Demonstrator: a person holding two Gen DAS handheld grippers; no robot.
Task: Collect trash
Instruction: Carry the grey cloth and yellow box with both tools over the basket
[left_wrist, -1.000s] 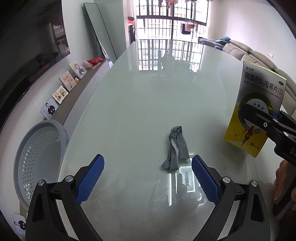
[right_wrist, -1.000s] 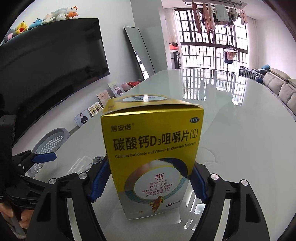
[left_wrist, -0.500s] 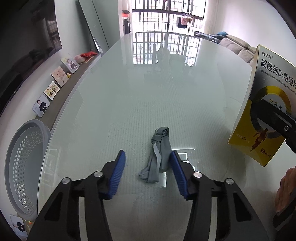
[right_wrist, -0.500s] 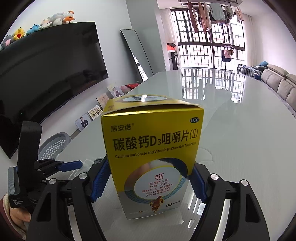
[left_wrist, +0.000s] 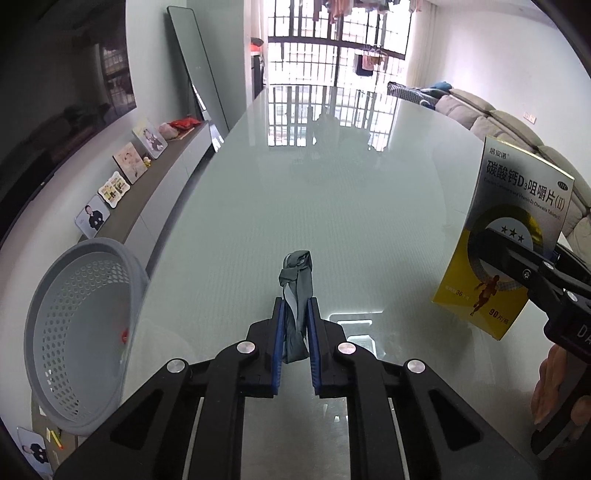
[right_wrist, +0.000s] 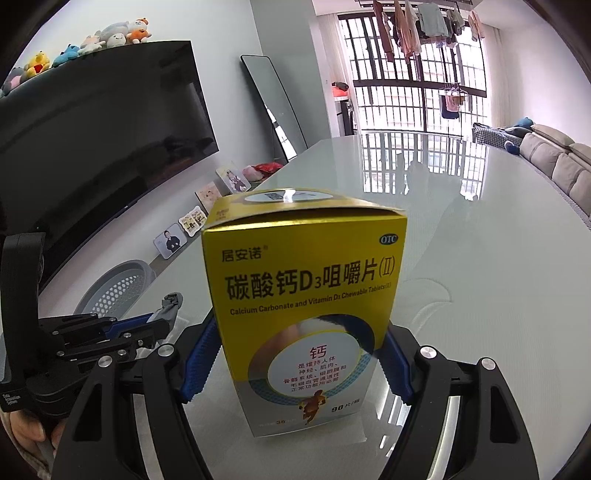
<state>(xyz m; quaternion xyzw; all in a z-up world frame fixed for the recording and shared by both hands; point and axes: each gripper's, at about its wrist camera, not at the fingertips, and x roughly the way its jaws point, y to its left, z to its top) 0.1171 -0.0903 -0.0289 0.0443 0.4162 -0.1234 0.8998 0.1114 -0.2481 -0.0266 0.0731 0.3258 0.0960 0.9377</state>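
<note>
My left gripper (left_wrist: 295, 306) is shut on a crumpled grey wrapper (left_wrist: 296, 280), which sticks out forward between its blue pads above the glass table (left_wrist: 332, 192). My right gripper (right_wrist: 295, 354) is shut on a yellow calcium tablet box (right_wrist: 306, 295) and holds it upright above the table. The box also shows at the right of the left wrist view (left_wrist: 506, 236). The left gripper and wrapper (right_wrist: 168, 306) show at the left of the right wrist view. A grey perforated basket (left_wrist: 74, 325) stands off the table's left edge.
A low sideboard with photo frames (left_wrist: 125, 173) runs along the left wall under a dark TV (right_wrist: 103, 122). A leaning mirror (left_wrist: 195, 74) stands beyond it. A beige sofa (left_wrist: 524, 140) lies past the table's right side.
My left gripper closed from wide open onto the grey wrapper and lifted it off the table. My right gripper kept hold of the yellow box, nearly still.
</note>
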